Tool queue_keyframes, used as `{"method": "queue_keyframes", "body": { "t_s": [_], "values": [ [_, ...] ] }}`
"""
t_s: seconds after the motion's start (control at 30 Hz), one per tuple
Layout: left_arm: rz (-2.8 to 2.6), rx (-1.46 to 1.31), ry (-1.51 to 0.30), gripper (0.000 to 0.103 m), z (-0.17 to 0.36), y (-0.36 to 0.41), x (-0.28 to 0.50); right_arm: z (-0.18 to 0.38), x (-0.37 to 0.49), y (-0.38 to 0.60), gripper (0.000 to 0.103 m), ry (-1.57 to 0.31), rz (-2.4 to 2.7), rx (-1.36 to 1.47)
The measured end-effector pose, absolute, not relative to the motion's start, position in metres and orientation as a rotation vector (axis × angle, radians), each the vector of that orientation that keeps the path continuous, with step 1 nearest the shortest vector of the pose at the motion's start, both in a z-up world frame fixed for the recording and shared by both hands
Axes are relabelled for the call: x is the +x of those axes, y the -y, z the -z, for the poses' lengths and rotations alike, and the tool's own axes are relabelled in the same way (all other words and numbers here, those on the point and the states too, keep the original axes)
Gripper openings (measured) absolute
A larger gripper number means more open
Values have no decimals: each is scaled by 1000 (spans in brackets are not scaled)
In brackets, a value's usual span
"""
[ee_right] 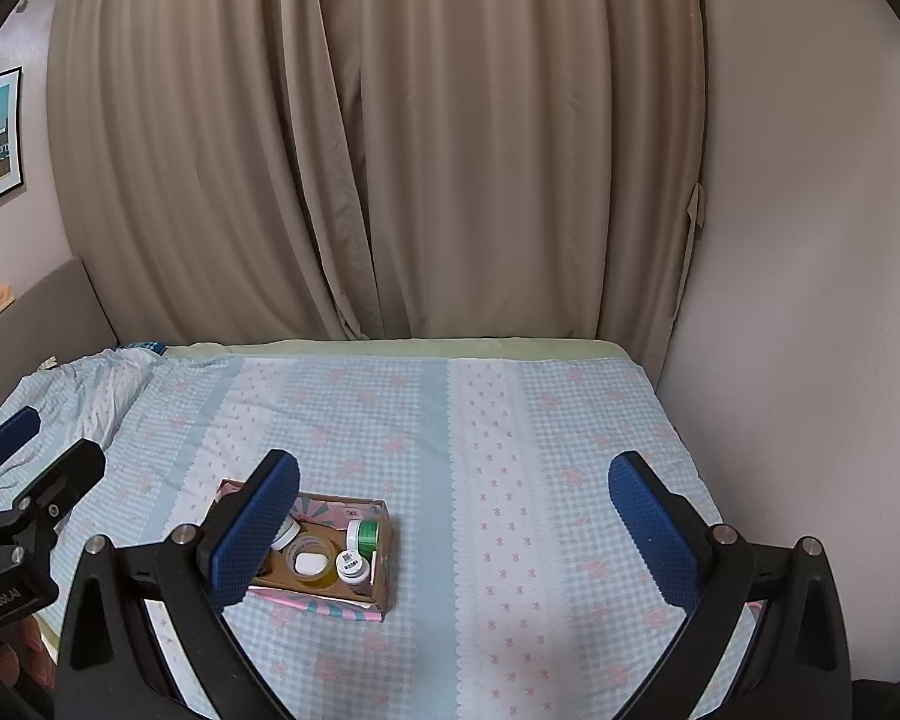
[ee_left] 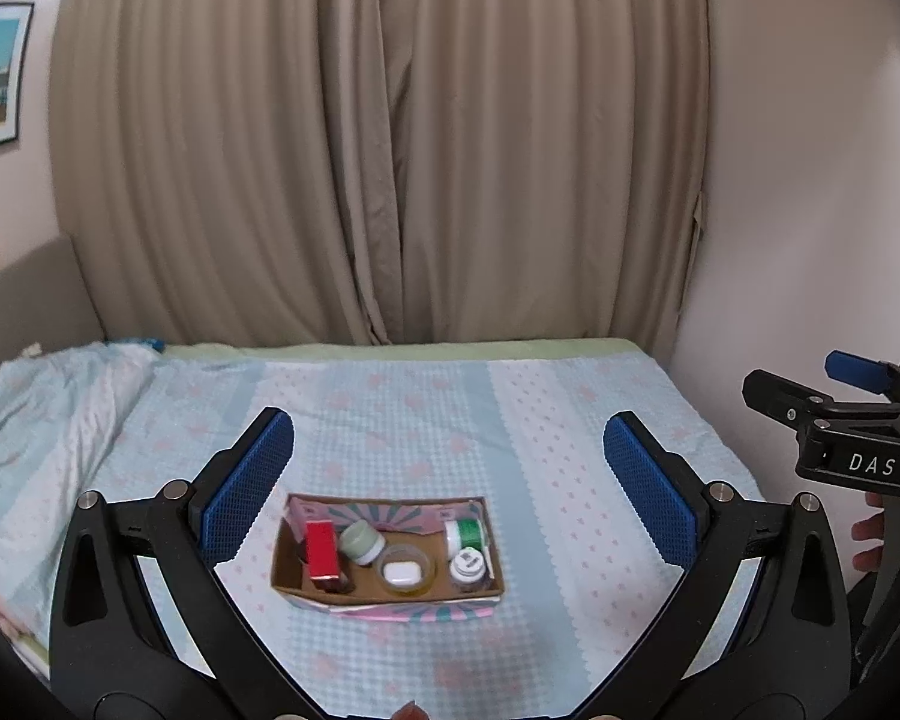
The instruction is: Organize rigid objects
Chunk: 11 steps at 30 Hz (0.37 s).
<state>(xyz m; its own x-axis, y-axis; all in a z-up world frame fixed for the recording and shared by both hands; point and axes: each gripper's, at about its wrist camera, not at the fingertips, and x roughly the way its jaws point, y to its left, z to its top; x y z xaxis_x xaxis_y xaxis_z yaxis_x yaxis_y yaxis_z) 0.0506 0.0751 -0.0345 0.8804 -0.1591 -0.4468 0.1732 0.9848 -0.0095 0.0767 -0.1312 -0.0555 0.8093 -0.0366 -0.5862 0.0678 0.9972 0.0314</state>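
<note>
Box (ee_left: 387, 591) on bed (ee_left: 570, 420) holds all visible items; nothing loose outside. Left claw (ee_left: 448, 492) and right claw (ee_right: 453, 531) wide open, empty, box at 6 o'clock. Task looks near done.

I am holding my left gripper (ee_left: 449, 486) level and raised, its blue-padded fingers (ee_left: 252, 480) spread wide and gripping nothing; my right gripper (ee_right: 453, 525) is hovering alongside it, equally wide apart and bare, both pointing forward together.
</note>
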Motion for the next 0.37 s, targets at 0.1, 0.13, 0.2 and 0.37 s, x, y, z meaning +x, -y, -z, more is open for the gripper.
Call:
{"method": "queue_keyframes", "body": {
  "t_s": [0.1, 0.13, 0.2, 0.37],
  "values": [
    [172, 35, -451, 103, 34, -73, 48, 56, 77, 131, 103, -627, 54, 54],
    [173, 32, -450, 103, 33, -72, 48, 56, 77, 131, 103, -627, 53, 53],
    [155, 24, -453, 103, 34, -71, 48, 56, 77, 131, 103, -629, 53, 54],
    [151, 2, -458, 103, 37, -73, 48, 56, 74, 130, 103, -632, 57, 59]
  ]
}}
